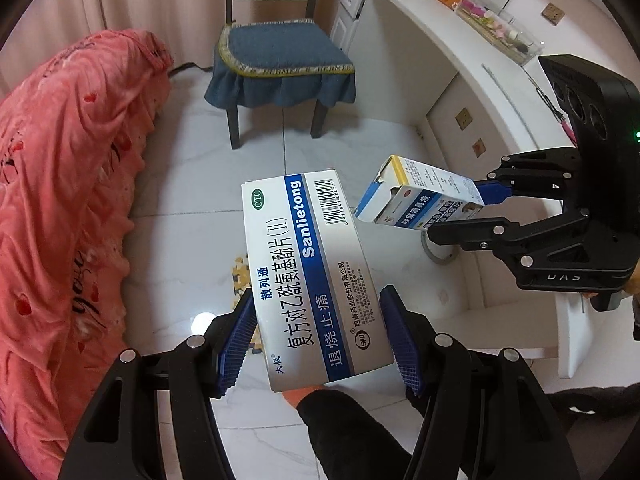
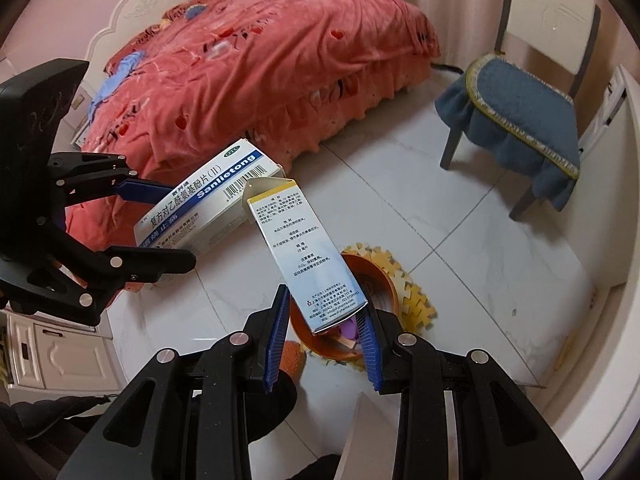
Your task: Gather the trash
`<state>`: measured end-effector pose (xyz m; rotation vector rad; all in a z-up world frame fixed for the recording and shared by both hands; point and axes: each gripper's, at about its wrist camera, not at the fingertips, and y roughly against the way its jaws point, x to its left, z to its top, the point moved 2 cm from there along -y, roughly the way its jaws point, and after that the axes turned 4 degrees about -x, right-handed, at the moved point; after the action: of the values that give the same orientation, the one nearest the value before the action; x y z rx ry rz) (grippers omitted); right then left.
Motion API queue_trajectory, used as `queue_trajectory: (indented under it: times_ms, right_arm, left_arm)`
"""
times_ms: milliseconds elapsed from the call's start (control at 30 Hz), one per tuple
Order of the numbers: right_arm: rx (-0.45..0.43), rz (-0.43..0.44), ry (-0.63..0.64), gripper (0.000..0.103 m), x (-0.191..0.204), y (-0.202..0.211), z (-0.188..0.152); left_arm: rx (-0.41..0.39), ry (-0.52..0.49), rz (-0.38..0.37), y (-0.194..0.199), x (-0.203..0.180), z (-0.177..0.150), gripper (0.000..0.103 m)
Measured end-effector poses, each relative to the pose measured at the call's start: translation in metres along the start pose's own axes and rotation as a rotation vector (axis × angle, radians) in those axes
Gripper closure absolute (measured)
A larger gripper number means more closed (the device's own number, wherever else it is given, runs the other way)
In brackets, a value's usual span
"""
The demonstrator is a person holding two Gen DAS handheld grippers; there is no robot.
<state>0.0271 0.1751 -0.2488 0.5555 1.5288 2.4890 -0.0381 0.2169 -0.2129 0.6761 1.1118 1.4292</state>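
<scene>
Your left gripper (image 1: 320,344) clamps the "Sanlietong" OTC box (image 1: 312,276). Your right gripper (image 2: 326,336) pinches the small blue-yellow carton (image 2: 300,256), at 2 o'clock from it.

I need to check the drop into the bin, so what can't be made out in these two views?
- Orange bin, right wrist view: the narrow box in the right gripper covers most of the opening; contents barely show.
- Same bin, left wrist view: hidden behind the Sanlietong box in the left gripper.
- Whether either box is empty: not visible.
- Small print on the narrow box: too small.
</scene>
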Motion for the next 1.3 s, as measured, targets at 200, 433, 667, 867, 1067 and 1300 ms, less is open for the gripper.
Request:
queue_trajectory:
  times_ms: [200, 433, 667, 867, 1067, 1300]
  right_arm:
    - [0.024, -0.007, -0.027, 0.062, -0.007, -0.024, -0.001]
    - [0.047, -0.008, -0.051, 0.041, -0.008, -0.040, -0.002]
    - [0.030, 0.003, -0.057, 0.041, -0.009, -0.030, -0.003]
    - [0.006, -0.004, -0.062, 0.041, -0.012, -0.011, -0.005]
    - [-0.062, -0.016, -0.079, 0.039, -0.017, 0.030, -0.004]
    - [-0.225, -0.038, -0.178, 0.032, -0.032, 0.117, -0.015]
  left_arm:
    - [0.017, -0.013, -0.004, -0.017, 0.007, 0.002, 0.035]
    - [0.033, -0.031, 0.008, -0.028, 0.008, 0.001, 0.023]
    - [0.032, -0.032, 0.017, -0.025, 0.004, 0.005, 0.023]
    - [0.014, -0.044, 0.029, -0.016, -0.005, 0.011, 0.023]
    - [-0.047, -0.052, 0.052, 0.010, -0.020, 0.026, 0.023]
    - [-0.171, -0.090, 0.055, 0.050, -0.066, 0.051, 0.018]
